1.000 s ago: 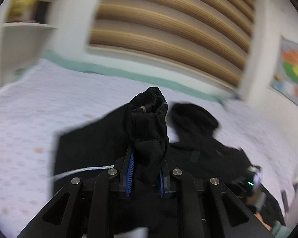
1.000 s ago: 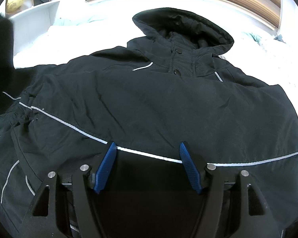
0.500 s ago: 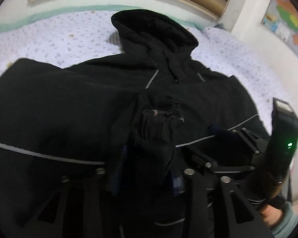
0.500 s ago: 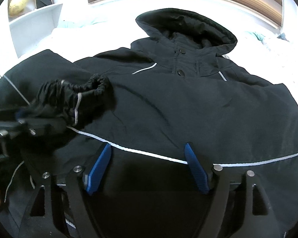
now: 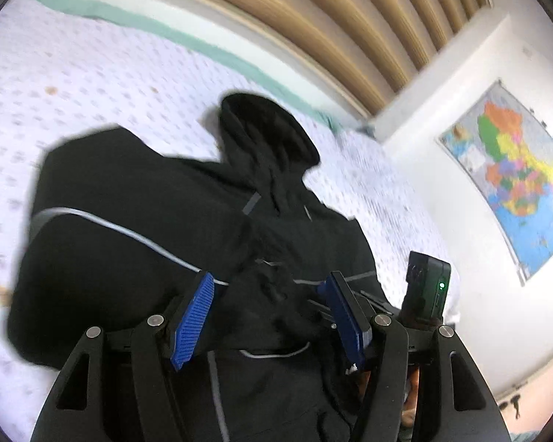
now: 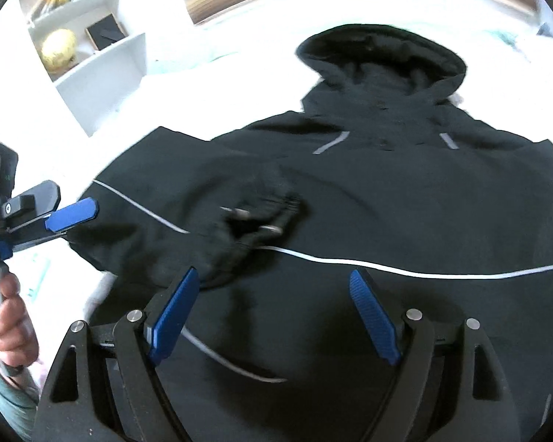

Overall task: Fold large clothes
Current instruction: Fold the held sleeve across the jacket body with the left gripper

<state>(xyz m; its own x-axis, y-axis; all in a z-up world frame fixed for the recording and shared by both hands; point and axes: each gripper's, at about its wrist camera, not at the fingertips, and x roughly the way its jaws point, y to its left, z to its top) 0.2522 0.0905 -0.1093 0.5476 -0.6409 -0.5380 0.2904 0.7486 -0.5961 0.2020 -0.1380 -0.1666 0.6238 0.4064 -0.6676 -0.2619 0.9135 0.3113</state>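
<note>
A black hooded jacket [image 6: 405, 202] with thin white piping lies front up on the bed, its hood [image 5: 265, 129] toward the headboard. One sleeve is folded across the chest, and its gathered cuff [image 6: 261, 217] rests loose on the front. My left gripper [image 5: 269, 278] hovers over the jacket; its jaws are opening and nothing is pinched between the blue pads. In the right wrist view the left gripper [image 6: 70, 213] sits well left of the cuff. My right gripper [image 6: 272, 274] hangs above the jacket's lower front, its jaws opening with nothing between them.
The bed has a white dotted sheet [image 5: 92, 73] and a slatted wooden headboard [image 5: 313, 18]. A coloured map [image 5: 508, 176] hangs on the right wall. A white shelf [image 6: 92, 62] holding a yellow ball [image 6: 59, 49] stands at the left. A hand [image 6: 7, 316] holds the left gripper's handle.
The left gripper carried the sleeve cuff over the jacket's chest, opened, let it drop there and drew back to the left. The right gripper opened wider and rose slightly.
</note>
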